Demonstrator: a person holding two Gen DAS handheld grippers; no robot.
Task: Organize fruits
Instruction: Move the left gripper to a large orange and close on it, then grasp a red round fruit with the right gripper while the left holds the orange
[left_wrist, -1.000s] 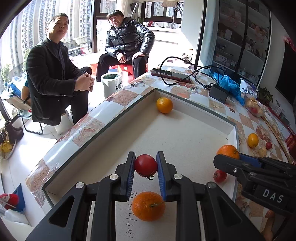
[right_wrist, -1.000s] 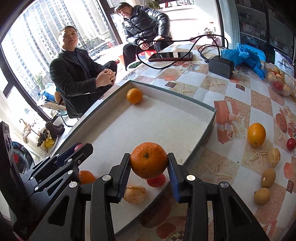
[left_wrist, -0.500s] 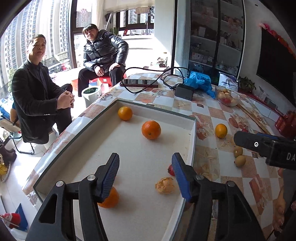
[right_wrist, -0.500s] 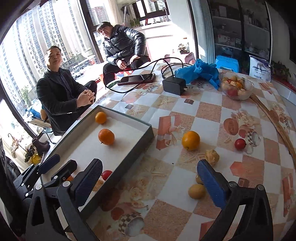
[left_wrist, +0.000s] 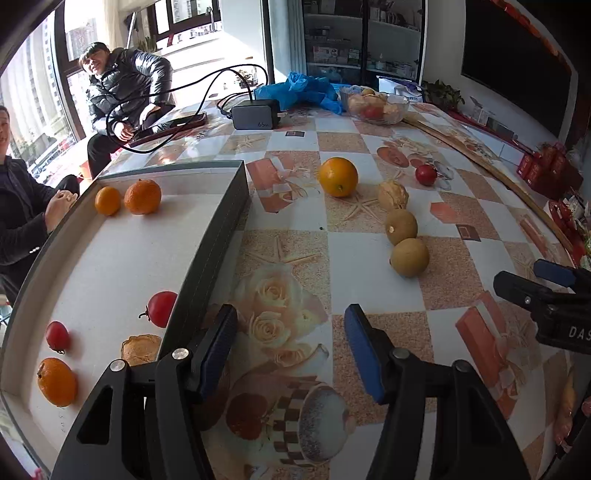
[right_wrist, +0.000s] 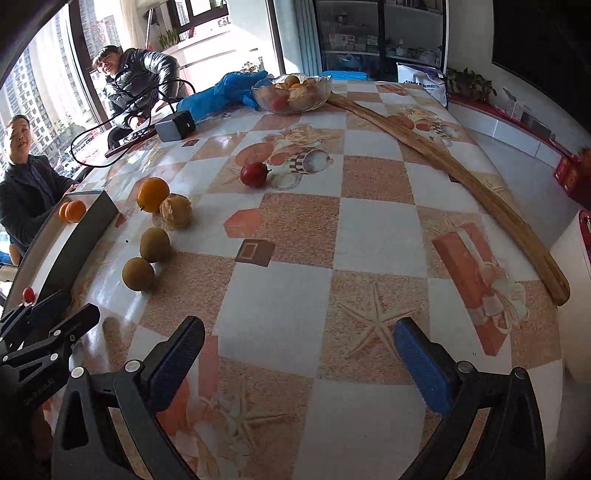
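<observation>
Here, the left gripper (left_wrist: 291, 347) and right gripper (right_wrist: 299, 354) both stand apart, empty, above the patterned tablecloth (right_wrist: 369, 236). Only the left view shows the shallow grey tray (left_wrist: 207, 254) interior: oranges, red tomatoes, one peeled fruit (left_wrist: 140, 349). The right view cuts the tray off but shows the long wooden strip (right_wrist: 480, 199) whole. Farther off, the glass fruit bowl (right_wrist: 291, 94)'s contents are indistinct.

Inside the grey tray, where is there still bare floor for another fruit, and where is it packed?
The grey tray has bare floor across its middle, between the two oranges at the far wall and the red tomato. The near corner is crowded: two tomatoes, a peeled fruit and another orange.
</observation>
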